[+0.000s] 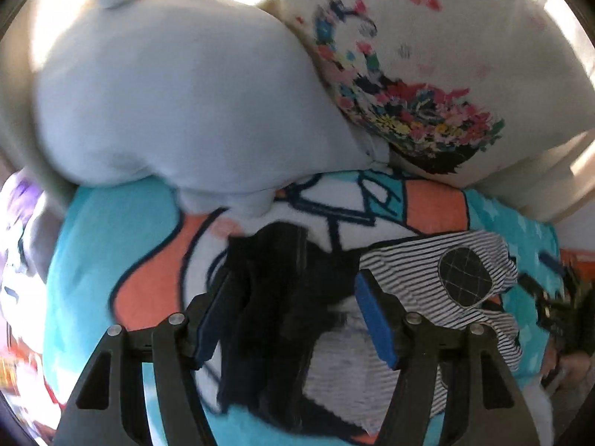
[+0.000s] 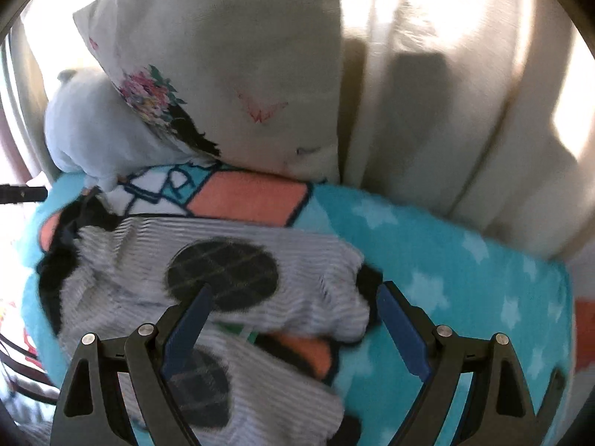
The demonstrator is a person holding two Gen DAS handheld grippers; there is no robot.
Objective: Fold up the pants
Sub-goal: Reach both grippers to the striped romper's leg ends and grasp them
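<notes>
We take the turquoise blanket as our landmark: a fleecy sheet with pale stars and coral, white and navy-outlined patches, spread over a bed and filling the lower half of both views. No container appears in either view.

Behind the blanket's far edge we see a cream pillow printed with a dense floral motif, smooth-woven and plump. Beside it, resting on the blanket's far edge, sits a pale blue plush toy, rounded and soft, with a small ear-like bump on top.

On the blanket lie the pants, a fine black-and-white striped knit with dark oval knee patches crossed by thin grid lines; they lie rumpled rather than flat. Touching their edge, towards the plush toy, we see a bunched black garment, its form blurred.

The left gripper points steeply down over the blanket, its blue-padded fingers apart with the black garment between them; the pads do not visibly press on it. The right gripper likewise tilts downward above the pants, fingers spread wide over the striped cloth without clamping it.
</notes>
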